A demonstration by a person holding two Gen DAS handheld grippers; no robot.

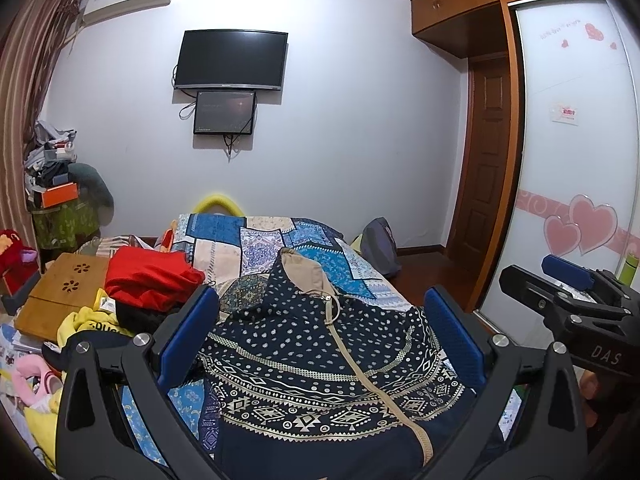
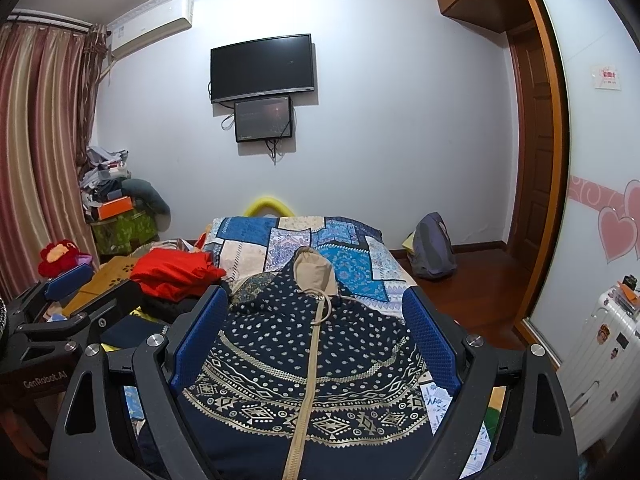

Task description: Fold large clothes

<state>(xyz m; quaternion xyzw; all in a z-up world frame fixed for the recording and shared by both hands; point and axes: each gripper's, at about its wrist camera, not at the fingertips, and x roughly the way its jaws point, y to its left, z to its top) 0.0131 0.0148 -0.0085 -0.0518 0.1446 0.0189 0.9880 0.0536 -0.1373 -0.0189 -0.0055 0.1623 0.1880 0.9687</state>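
Navy hooded jacket with beige zipper and pale geometric print (image 1: 320, 364) is lying spread on the patchwork-covered bed (image 1: 224, 236); left gripper (image 1: 320, 344) and right gripper (image 2: 316, 344) are hovering over it near the bed's near edge, jaws wide, holding nothing.

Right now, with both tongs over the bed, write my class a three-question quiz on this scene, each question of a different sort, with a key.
1. True or false: the left tongs are shut on the navy patterned hooded jacket.
2. Multiple choice: which way does the jacket's beige-lined hood point? A) toward the wall with the TV B) toward the camera C) toward the curtains
3. Fill in: left of the jacket, on the bed, lies a bundled ____ garment.

Key: 1 false, since both the left and the right tongs are open above the jacket, holding nothing; 2 A; 3 red.
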